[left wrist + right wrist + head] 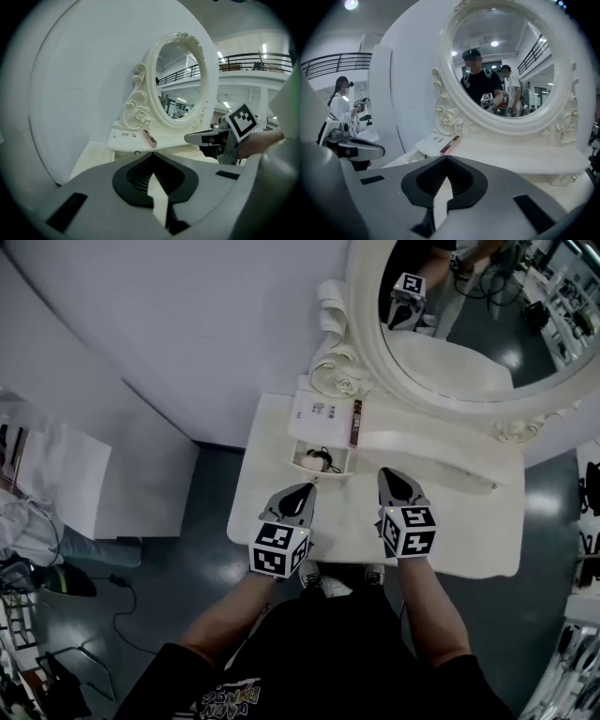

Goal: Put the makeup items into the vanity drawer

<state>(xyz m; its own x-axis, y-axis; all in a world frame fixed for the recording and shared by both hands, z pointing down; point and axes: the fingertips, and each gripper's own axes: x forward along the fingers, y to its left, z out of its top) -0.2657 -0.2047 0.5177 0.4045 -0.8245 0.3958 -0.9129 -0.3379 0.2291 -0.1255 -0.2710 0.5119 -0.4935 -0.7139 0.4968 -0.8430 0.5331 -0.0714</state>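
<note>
A slim maroon makeup box [356, 422] lies on the vanity's raised shelf beside a flat white box [319, 411]. Just below them a small drawer [320, 472] stands open with a small dark thing inside. My left gripper [307, 490] hovers over the tabletop just in front of the drawer, its jaws shut and empty. My right gripper [393, 475] is level with it further right, also shut on nothing. The maroon box [149, 138] shows ahead in the left gripper view, and in the right gripper view the same box [450, 144] lies ahead to the left.
The white vanity table [469, 531] carries a large oval mirror [469, 296] in a carved frame at the back right. A white wall stands behind and to the left. Dark floor surrounds the table, with cables and clutter at the far left.
</note>
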